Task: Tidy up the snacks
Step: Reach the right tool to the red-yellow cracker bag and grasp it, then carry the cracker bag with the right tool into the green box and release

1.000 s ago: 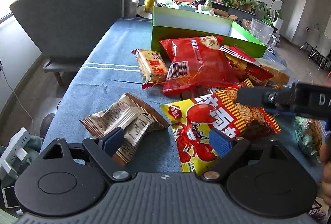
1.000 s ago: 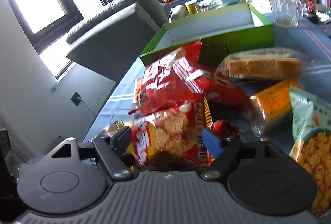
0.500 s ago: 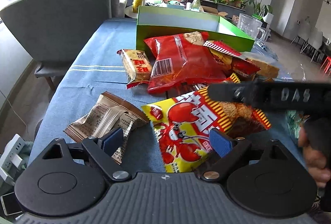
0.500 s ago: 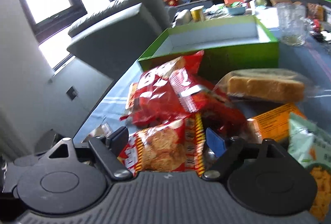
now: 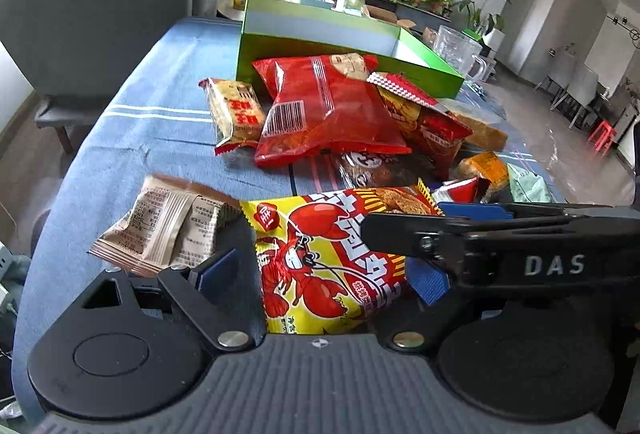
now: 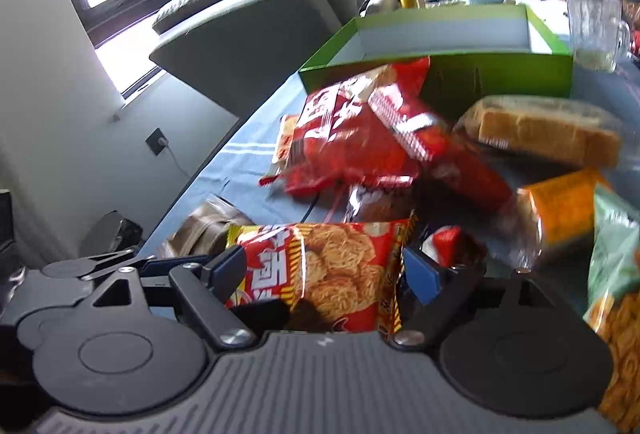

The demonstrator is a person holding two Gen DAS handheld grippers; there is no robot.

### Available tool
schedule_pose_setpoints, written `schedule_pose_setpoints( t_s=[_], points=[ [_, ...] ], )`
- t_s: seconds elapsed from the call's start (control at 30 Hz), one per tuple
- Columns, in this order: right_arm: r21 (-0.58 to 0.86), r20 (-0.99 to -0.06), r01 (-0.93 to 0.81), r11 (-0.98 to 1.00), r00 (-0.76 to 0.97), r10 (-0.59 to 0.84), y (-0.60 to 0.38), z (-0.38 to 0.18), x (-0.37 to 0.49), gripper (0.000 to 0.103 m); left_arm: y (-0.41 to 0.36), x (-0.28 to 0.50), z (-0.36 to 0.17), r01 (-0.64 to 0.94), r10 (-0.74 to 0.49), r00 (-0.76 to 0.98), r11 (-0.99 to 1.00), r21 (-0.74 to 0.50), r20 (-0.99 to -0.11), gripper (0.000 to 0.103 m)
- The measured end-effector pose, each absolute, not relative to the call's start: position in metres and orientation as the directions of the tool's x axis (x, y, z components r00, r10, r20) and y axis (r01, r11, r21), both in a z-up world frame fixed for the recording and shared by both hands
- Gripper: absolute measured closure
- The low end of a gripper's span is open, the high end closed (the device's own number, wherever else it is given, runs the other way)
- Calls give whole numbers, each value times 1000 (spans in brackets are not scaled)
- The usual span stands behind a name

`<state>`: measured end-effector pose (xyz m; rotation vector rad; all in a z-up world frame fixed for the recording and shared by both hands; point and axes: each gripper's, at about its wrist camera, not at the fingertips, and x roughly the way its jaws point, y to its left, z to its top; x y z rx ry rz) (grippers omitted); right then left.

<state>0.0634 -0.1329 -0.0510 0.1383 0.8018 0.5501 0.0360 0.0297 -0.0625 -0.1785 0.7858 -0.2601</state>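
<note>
Left hand-held gripper (image 5: 322, 276): jaws spread, yellow lobster-print snack bag (image 5: 332, 258) lying between blue pads (image 5: 218, 270), contact not discernible. Right hand-held gripper (image 5: 404, 230) crosses over bag from right. Brown wrapper (image 5: 168, 230) just left of bag. Large red chip bag (image 5: 324, 109) leans against green box (image 5: 344, 45). Blue worktop (image 5: 152, 129) cloth-covered.

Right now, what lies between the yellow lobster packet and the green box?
In the left wrist view, the big red bag lies between the yellow lobster packet and green box, dark wrapper under it.
</note>
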Motion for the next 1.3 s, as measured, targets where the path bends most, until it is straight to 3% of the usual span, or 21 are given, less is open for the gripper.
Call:
schedule_pose_setpoints(
  t_s=[0.43,0.5,0.63,0.73,1.03,1.3],
  points=[
    [383,-686,-289,878,548,479,-149,-58,57,31,42,30,-70,182,-353,649,932,-313,-674,16],
    [383,-691,-284,879,544,477,-145,-61,58,30,45,31,-72,202,-395,641,914,-352,-658,32],
    [362,-682,-328,873,545,488,-137,-57,56,36,42,29,-69,222,-402,655,912,-346,-640,47],
    [315,-665,-344,884,585,464,-138,-47,49,43,43,25,-60,235,-418,672,903,-360,-611,48],
    [342,-527,-376,861,682,507,-152,6,46,44,37,34,8,276,-375,785,925,-263,-494,46],
    [408,-444,-337,849,739,507,-148,35,111,43,29,111,46,266,-316,835,948,-173,-449,44]
  ],
)
